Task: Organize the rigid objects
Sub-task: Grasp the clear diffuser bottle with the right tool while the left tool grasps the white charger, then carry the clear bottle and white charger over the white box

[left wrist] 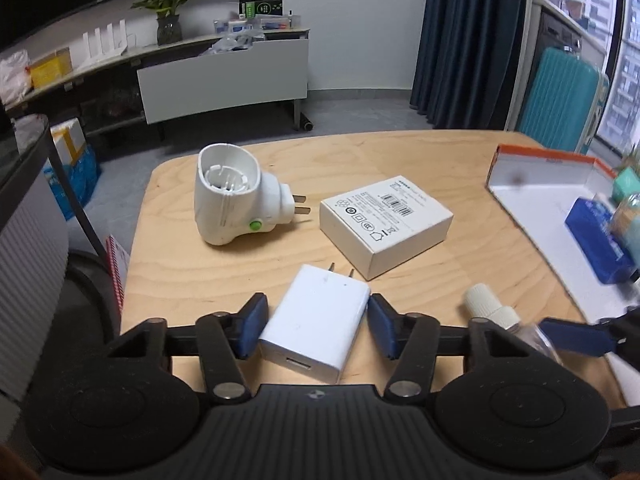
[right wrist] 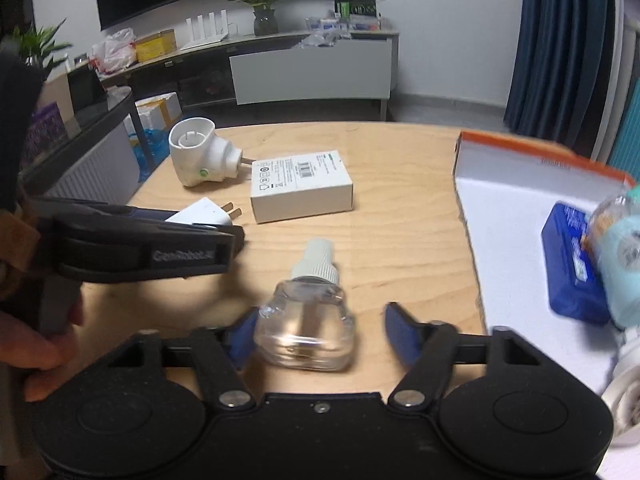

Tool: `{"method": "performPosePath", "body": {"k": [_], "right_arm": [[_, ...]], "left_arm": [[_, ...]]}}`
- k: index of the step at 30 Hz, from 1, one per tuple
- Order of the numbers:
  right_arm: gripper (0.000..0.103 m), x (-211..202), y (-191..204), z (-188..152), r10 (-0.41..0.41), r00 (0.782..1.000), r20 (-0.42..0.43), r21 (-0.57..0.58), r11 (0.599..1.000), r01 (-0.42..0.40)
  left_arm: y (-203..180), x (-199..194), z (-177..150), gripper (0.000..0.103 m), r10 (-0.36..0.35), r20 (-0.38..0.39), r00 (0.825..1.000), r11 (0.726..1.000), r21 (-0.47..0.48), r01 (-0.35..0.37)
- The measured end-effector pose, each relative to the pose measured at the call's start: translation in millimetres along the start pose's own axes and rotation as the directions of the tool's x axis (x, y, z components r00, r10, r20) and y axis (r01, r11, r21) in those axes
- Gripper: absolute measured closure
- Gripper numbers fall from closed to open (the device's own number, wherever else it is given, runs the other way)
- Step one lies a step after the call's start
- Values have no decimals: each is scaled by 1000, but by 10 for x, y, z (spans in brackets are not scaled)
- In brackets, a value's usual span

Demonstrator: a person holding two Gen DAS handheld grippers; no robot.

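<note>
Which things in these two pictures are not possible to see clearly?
- Box label, left wrist view: print too small to read.
- Blue pack and pale green item, right wrist view: motion blur; the item is cut by the edge.
- Charger, right wrist view: mostly hidden by the left tongs.

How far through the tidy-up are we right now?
Partly there. Done: a blue pack and a pale teal item already lie in the orange-edged tray. In hand: the left gripper straddles the white charger, and the right gripper is open around the clear bottle. Left: the plug-in heater and white box sit on the table.
</note>
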State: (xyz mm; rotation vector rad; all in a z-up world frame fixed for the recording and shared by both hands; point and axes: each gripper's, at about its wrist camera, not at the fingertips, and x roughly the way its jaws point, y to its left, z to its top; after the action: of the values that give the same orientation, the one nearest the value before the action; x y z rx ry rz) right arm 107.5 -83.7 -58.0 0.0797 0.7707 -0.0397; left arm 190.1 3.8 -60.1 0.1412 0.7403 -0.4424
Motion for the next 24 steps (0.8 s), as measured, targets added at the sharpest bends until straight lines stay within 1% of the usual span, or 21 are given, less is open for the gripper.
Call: {"method": "performPosePath", "body": {"k": [1,2,6,10,15,18,24], "right_arm": [[43,3,-4,5,1,1000,-3,-1,1000,-1],[43,1,-13,5,4,1000,-2,1,1000,-4],[43,-55,-84,-15,8,1000,7,31,999,-8],[43,-198,-113,-14,17,999,38,27,999,-18],[43,-426,-142,19,45,995,84,21,999,-47],[43,-521,-139,25,54,994,95,12,998,-55],[43,-650,-190,-61,68,994,85,-2,998,-68]], "left_arm": [[10,-16,-10,60,-3,4,1000,1000,-9,3],[12,-30,-19,62,-3,6,1000,1000,-14,3],[28,-108,-81,62,-3,8,1000,998,-56,3],[59,-213,-143,62,-9,7,1000,994,-110,10],[-21,-449,-162,62,10,44,999,993,-119,-5],[-94,-582,-210,62,5,62,998,990,-138,3],[-192,-669,-426,62,20,19,1000,989,-148,-17]]}}
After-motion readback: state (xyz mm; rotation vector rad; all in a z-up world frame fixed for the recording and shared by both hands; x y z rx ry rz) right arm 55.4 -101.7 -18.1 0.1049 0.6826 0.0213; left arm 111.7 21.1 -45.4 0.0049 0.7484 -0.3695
